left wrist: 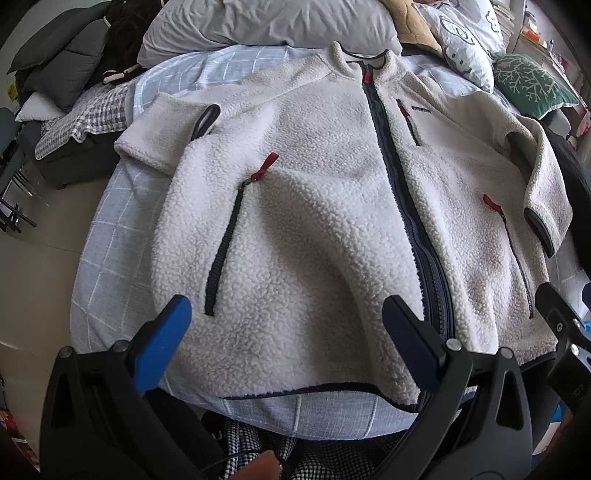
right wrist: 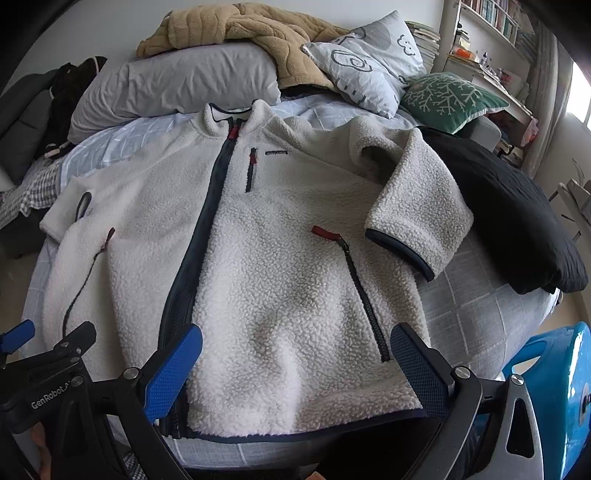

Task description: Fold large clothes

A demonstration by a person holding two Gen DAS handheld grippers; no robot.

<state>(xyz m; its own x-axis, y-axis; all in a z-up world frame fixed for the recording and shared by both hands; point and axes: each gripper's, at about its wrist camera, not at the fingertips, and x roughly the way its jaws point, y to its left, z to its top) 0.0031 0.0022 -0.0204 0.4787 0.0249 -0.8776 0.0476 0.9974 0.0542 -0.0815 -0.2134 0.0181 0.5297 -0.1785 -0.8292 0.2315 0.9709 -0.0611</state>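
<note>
A cream fleece jacket (left wrist: pixel 314 206) with a navy zip and red zip pulls lies flat, front up, on the bed, collar at the far end. It also shows in the right wrist view (right wrist: pixel 280 266). Both sleeves are folded in, cuffs at the sides. My left gripper (left wrist: pixel 288 332) is open and empty, hovering over the jacket's hem on its left half. My right gripper (right wrist: pixel 295 365) is open and empty above the hem on the right half. The right gripper shows at the left view's right edge (left wrist: pixel 561 321), the left one at the right view's left edge (right wrist: pixel 48 350).
The bed has a light blue checked cover (left wrist: pixel 110 258). Pillows (right wrist: pixel 177 85), a tan blanket (right wrist: pixel 258 33) and a green cushion (right wrist: pixel 450 96) lie at the head. A black garment (right wrist: pixel 509 218) lies right of the jacket. A blue stool (right wrist: pixel 557 387) stands at right.
</note>
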